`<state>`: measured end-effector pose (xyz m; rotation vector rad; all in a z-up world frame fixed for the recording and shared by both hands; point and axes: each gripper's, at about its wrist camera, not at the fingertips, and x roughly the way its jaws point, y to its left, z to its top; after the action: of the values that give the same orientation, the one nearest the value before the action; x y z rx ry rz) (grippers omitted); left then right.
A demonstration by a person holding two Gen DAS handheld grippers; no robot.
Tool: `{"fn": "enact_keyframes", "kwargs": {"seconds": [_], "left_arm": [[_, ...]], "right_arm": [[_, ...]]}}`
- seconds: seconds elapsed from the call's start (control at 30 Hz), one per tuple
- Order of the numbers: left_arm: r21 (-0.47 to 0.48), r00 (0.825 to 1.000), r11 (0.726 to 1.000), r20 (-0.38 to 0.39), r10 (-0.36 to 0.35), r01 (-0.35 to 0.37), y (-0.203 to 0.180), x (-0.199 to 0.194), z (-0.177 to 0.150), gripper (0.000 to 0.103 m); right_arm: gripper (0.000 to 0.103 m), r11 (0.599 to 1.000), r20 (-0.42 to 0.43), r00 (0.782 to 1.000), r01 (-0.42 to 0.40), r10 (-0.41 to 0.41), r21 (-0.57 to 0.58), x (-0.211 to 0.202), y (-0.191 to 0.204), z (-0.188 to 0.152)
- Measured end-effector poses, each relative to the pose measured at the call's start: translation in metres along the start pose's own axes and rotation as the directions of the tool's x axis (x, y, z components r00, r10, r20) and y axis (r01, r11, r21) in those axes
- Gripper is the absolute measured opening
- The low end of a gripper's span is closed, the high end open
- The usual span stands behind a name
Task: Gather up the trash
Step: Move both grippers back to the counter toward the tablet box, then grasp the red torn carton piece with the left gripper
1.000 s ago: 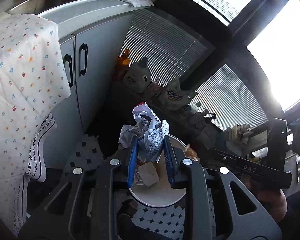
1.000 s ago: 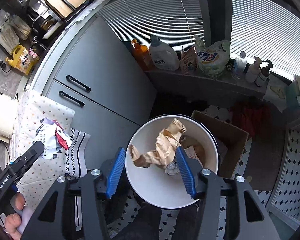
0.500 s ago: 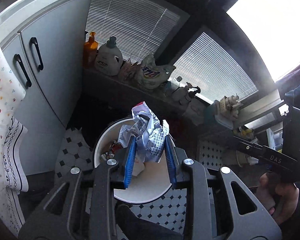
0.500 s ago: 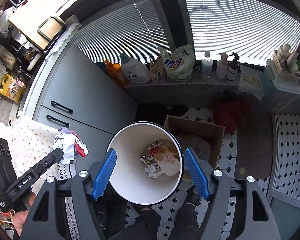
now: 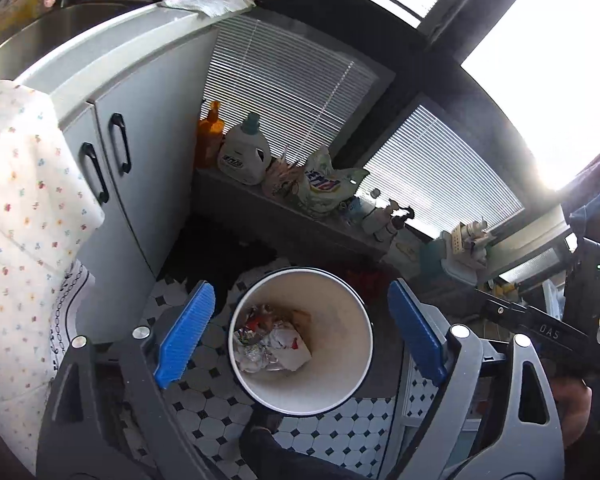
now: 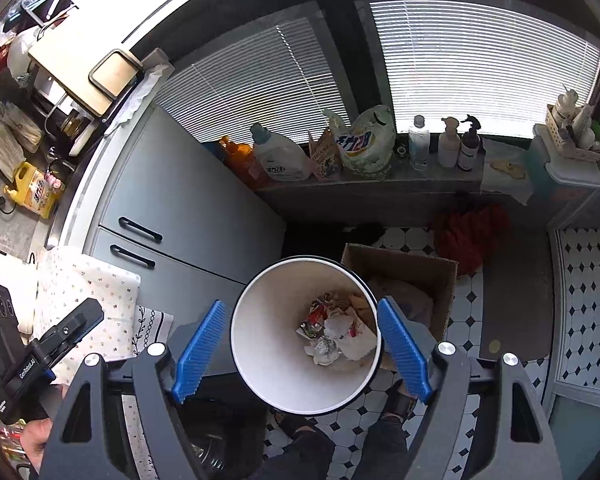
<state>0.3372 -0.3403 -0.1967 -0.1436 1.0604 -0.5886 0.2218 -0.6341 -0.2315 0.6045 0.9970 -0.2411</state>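
Note:
A white round bin (image 5: 352,320) stands on the tiled floor below both grippers; it also shows in the right wrist view (image 6: 260,328). Crumpled paper and foil trash (image 5: 270,340) lies at its bottom, seen from the right wrist too (image 6: 336,330). My left gripper (image 5: 300,336) is open and empty above the bin. My right gripper (image 6: 300,350) is open and empty above the bin. The other gripper's body shows at the edge of each view (image 5: 540,332) (image 6: 40,356).
Grey cabinets (image 6: 188,200) stand left of the bin, with a flowered cloth (image 5: 24,184) hanging in front. A cardboard box (image 6: 404,272) sits right of the bin. Detergent bottles (image 6: 280,156) line a low sill under blinds. The person's feet (image 6: 400,404) are by the bin.
Both grippers have let go of their crumpled trash, which now lies in the bin: the right opened first, then the left. Both jaws now stand wide.

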Motion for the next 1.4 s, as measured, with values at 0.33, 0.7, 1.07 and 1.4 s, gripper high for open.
{"fn": "enact_keyframes", "kwargs": {"seconds": [0.33, 0.7, 1.07, 1.4], "left_arm": [[-0.196, 0.967, 0.967, 0.163, 0.198, -0.165, 0.096, -0.104, -0.004, 0.097], [-0.375, 0.893, 0.891, 0.261, 0.367, -0.257, 0.191, -0.207, -0.04, 0.097], [-0.556, 0.802, 0.772, 0.285, 0.525, -0.308, 0.287, -0.292, -0.097, 0.097], [-0.659, 0.768, 0.69, 0.262, 0.585, -0.3, 0.363, -0.335, -0.132, 0.092]], "right_arm": [[0.095, 0.976, 0.02, 0.992, -0.123, 0.128, -0.179, 0.003, 0.118, 0.002], [0.095, 0.893, -0.061, 0.966, -0.257, 0.253, -0.37, 0.01, 0.259, -0.034], [0.095, 0.801, -0.15, 0.939, -0.341, 0.308, -0.492, 0.021, 0.368, -0.085], [0.095, 0.75, -0.208, 0.921, -0.39, 0.33, -0.534, 0.038, 0.439, -0.129]]}}
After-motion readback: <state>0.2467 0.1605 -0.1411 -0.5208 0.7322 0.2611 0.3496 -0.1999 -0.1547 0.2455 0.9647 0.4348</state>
